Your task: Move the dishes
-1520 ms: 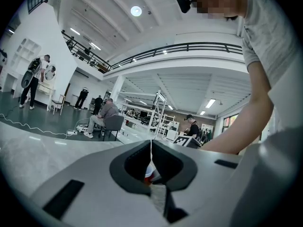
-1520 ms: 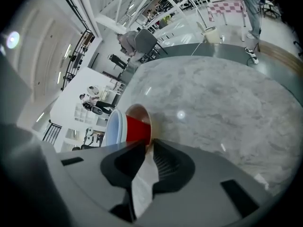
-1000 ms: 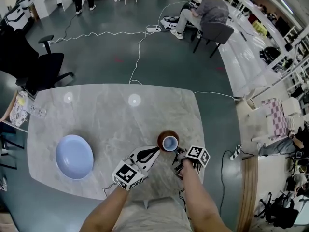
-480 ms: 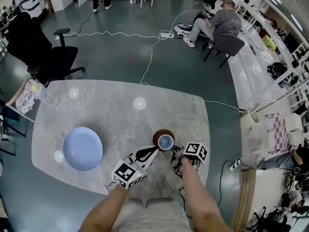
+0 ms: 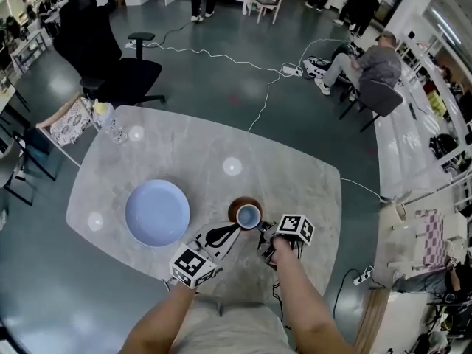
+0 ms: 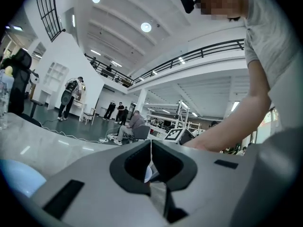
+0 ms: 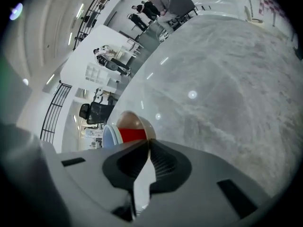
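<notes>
Left tool point(image 5: 234, 230) and right tool point(image 5: 263, 237) clamped the round brown bowl point(image 5: 237, 206); round pale-blue plate point(image 5: 157, 212) lay at its nine o'clock.

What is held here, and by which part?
The brown bowl, pinched at its rim: left tool on one side, right tool on the opposite side.

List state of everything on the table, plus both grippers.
Brown bowl: upright, pinched at its rim by both grippers.
Small blue cup: upright, inside the brown bowl.
Blue plate: flat on the table, empty, untouched.
Bottle: upright, at the far corner.
Left gripper: shut on the bowl's rim.
Right gripper: shut on the bowl's rim.
</notes>
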The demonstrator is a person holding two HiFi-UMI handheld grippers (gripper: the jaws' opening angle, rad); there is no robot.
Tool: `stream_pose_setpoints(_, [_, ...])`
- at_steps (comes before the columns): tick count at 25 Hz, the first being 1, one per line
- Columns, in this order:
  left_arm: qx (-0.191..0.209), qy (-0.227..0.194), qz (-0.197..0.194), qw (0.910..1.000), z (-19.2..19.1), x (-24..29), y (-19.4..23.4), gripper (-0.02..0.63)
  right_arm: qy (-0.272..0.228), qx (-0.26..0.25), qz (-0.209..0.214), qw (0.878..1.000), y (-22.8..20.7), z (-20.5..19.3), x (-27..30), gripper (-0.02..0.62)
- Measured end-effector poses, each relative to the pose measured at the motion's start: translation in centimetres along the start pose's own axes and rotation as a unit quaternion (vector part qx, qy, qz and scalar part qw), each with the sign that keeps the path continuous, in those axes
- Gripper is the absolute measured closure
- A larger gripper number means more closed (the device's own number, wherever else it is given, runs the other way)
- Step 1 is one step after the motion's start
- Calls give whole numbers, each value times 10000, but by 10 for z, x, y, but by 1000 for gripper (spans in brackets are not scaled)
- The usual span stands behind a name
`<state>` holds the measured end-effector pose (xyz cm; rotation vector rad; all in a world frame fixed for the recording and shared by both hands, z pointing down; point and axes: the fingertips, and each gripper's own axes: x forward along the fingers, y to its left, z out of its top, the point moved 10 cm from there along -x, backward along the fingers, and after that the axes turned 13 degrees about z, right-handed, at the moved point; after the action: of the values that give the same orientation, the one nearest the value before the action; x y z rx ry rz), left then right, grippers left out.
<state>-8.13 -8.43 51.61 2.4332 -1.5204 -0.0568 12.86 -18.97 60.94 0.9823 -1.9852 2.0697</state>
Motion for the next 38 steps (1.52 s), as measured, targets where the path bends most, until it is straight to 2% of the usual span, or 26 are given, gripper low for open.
stream_pose_setpoints(7, [27, -161, 559, 9983, 5, -58, 39, 584, 586, -251, 137, 9979, 43, -41, 62, 565])
stream_pose_setpoints(20, [-32, -287, 1348, 9905, 7, -159, 101, 584, 1266, -463, 184, 9907, 92, -120, 160, 565])
stream_pose_setpoints(26, [-57, -282, 1512, 9881, 7, -183, 128, 584, 1454, -478, 3, 9882, 100, -140, 196, 565])
stream_pose_setpoints(38, [-115, -258, 1716, 9848, 3, -212, 152, 584, 1598, -431, -93, 9862, 104, -162, 231, 565])
